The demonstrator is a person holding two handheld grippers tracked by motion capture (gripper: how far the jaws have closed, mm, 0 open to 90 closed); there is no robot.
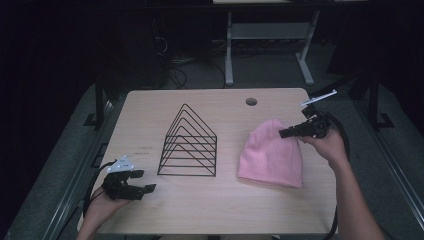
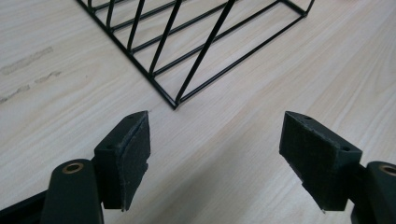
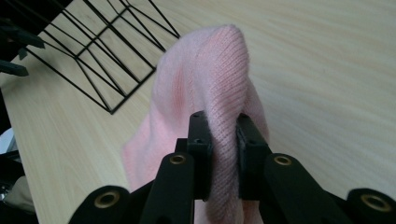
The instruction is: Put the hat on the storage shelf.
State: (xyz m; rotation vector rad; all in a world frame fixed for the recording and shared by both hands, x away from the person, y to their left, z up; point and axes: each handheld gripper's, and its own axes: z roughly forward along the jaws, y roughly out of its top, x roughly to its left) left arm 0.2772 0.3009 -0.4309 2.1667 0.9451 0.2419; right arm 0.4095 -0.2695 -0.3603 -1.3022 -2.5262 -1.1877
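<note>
1. Left gripper (image 1: 142, 181): sits at the near left corner of the table (image 1: 210, 210), cradled in the person's left hand (image 1: 102, 205). In the left gripper view its jaws stand wide apart, released, nothing between them, bare wood below. The grey three-cornered plate on top catches the light in the high view.
2. Wire rack (image 1: 189, 145): black, a row of peaked frames on a flat base, standing upright left of the table's middle. It lies just ahead of the left gripper, apart from it; in the left gripper view the near corner of the rack (image 2: 175, 103) points toward the gap between the jaws without touching either.
3. Pink hat (image 1: 272, 155): knitted, right of the rack and apart from it. Its wide brim end lies flat on the table toward the person; its far end is drawn up off the wood into a peak.
4. Right gripper (image 1: 284, 133): at the far right, held in the person's right hand (image 1: 327, 142), pointing left across the table. Jaws clenched on a fold of the hat. In the right gripper view the knit (image 3: 210, 93) is pinched between the two pads and bulges up above them, the rest hanging down toward the table.
5. Table edge, far right: a round cable hole (image 1: 251, 101) in the top, beyond the hat. Dark floor and desk legs behind; no detail to be had there.
</note>
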